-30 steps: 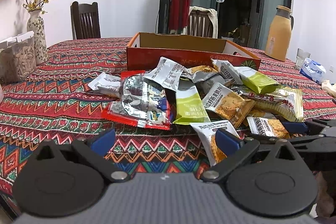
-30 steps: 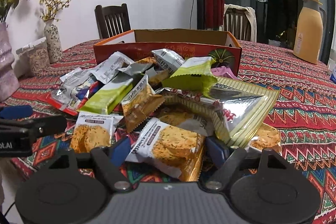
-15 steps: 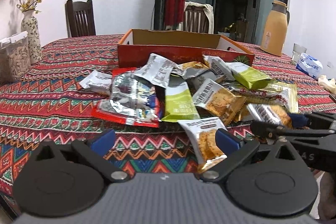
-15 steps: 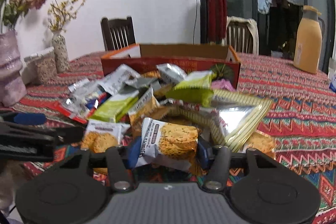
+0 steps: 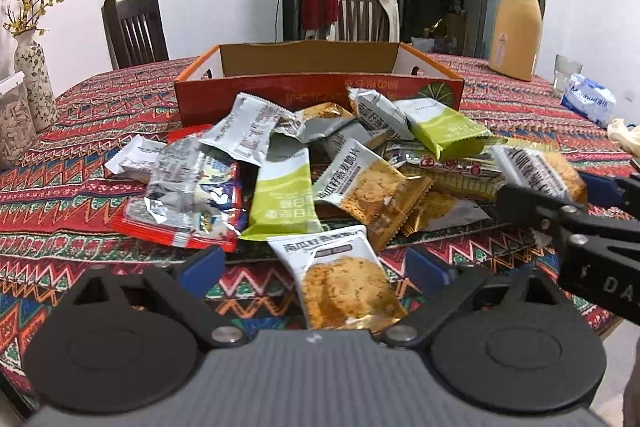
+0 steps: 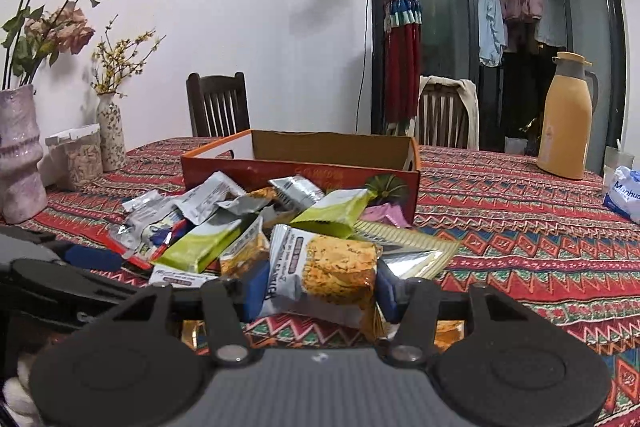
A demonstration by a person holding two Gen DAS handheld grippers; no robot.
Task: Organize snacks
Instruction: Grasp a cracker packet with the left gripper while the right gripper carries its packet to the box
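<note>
A pile of snack packets (image 5: 320, 163) lies on the patterned tablecloth in front of an open orange cardboard box (image 5: 320, 87). My left gripper (image 5: 316, 267) is open, low over the table, with a white-and-gold cracker packet (image 5: 340, 279) lying between its fingers. My right gripper (image 6: 320, 287) is shut on another white-and-gold cracker packet (image 6: 324, 267) and holds it lifted above the pile. The held packet also shows in the left wrist view (image 5: 540, 175), at the right. The box (image 6: 300, 159) stands behind the pile.
Two flower vases (image 6: 20, 155) and a lidded jar (image 6: 78, 155) stand at the left. A tan thermos jug (image 6: 564, 119) and a tissue pack (image 6: 624, 191) stand at the right. Two chairs (image 6: 218, 105) are behind the table.
My right gripper has closed on the cracker packet and lifted it off the pile. My left gripper has stayed open and moved slightly closer to the pile.
</note>
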